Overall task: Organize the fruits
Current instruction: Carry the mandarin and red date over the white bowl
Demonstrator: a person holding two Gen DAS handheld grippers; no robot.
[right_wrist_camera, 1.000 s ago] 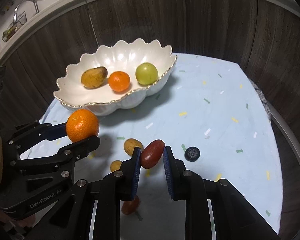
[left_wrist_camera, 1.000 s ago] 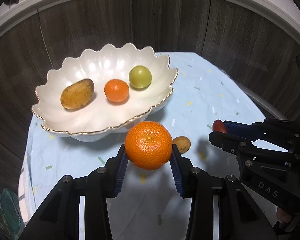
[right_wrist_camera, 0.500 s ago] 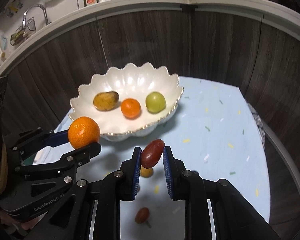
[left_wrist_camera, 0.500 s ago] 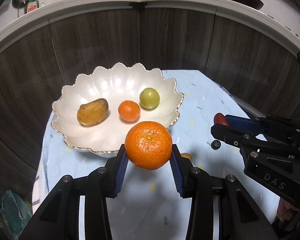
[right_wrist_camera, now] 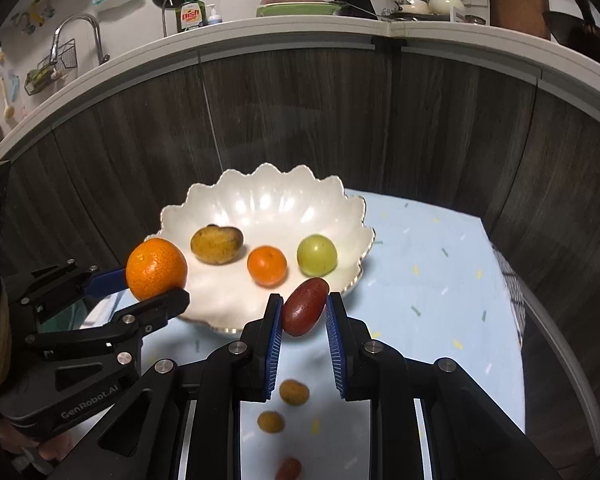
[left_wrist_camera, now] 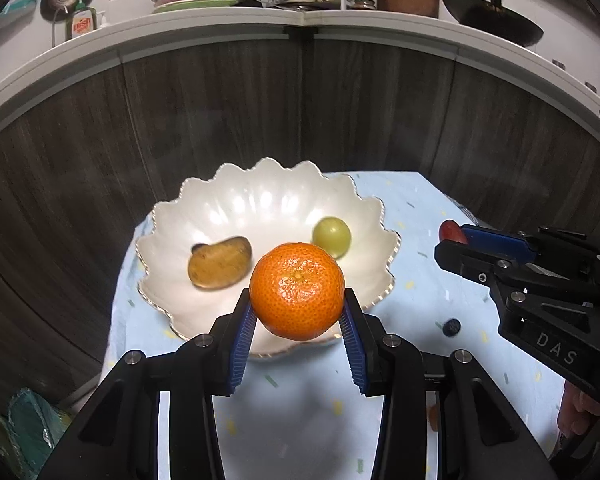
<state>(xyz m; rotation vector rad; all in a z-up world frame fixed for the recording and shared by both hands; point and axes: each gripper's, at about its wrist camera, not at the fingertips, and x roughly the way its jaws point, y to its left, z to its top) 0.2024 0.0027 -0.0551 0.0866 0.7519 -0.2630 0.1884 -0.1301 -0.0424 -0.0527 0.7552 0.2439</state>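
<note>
My left gripper (left_wrist_camera: pixel 297 312) is shut on a large orange mandarin (left_wrist_camera: pixel 297 290), held in the air in front of the white scalloped bowl (left_wrist_camera: pixel 260 196). My right gripper (right_wrist_camera: pixel 301 312) is shut on a dark red oval fruit (right_wrist_camera: pixel 305 306), also lifted, just before the bowl's (right_wrist_camera: pixel 268 192) near rim. In the bowl lie a brown-yellow fruit (right_wrist_camera: pixel 217 244), a small orange mandarin (right_wrist_camera: pixel 267 265) and a green round fruit (right_wrist_camera: pixel 317 254). In the left wrist view the small mandarin is hidden behind the held one.
On the light blue cloth (right_wrist_camera: pixel 428 280) lie two small yellow-brown fruits (right_wrist_camera: pixel 294 392) (right_wrist_camera: pixel 271 421), a small red fruit (right_wrist_camera: pixel 289 468) and a dark blueberry (left_wrist_camera: pixel 452 327). Dark wood cabinet fronts (right_wrist_camera: pixel 420 120) curve behind the table, with a cluttered counter above.
Both grippers have risen with their fruit and now hang higher over the cloth. The bowl and loose fruits sit lower and smaller in both views.
</note>
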